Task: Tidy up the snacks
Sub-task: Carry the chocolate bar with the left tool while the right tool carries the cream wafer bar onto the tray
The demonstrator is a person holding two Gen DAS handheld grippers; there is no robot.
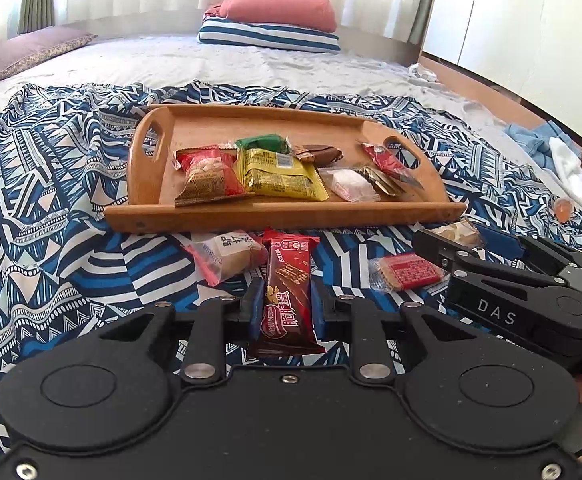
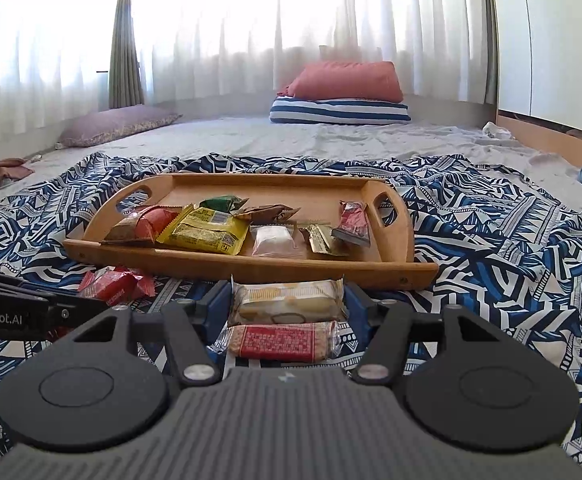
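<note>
My left gripper (image 1: 285,304) is shut on a red-brown chocolate wafer bar (image 1: 289,276), which points toward the wooden tray (image 1: 275,214). My right gripper (image 2: 287,304) is shut on a clear pack of pale biscuits (image 2: 287,300), blue pads on both its ends; the pack (image 1: 451,232) also shows from the left wrist. Beneath it a red-labelled biscuit pack (image 2: 281,342) lies on the patterned cloth. A white and pink wrapped cake (image 1: 227,258) lies just in front of the tray. Several snacks fill the tray, among them a yellow packet (image 1: 279,174) and a red nut bag (image 1: 207,178).
The tray (image 2: 251,264) sits on a blue and white patterned cloth (image 1: 51,200) spread over a bed. Striped and red pillows (image 1: 271,20) lie at the far end. A small orange jelly cup (image 1: 563,210) and crumpled clothes (image 1: 539,140) lie on the right.
</note>
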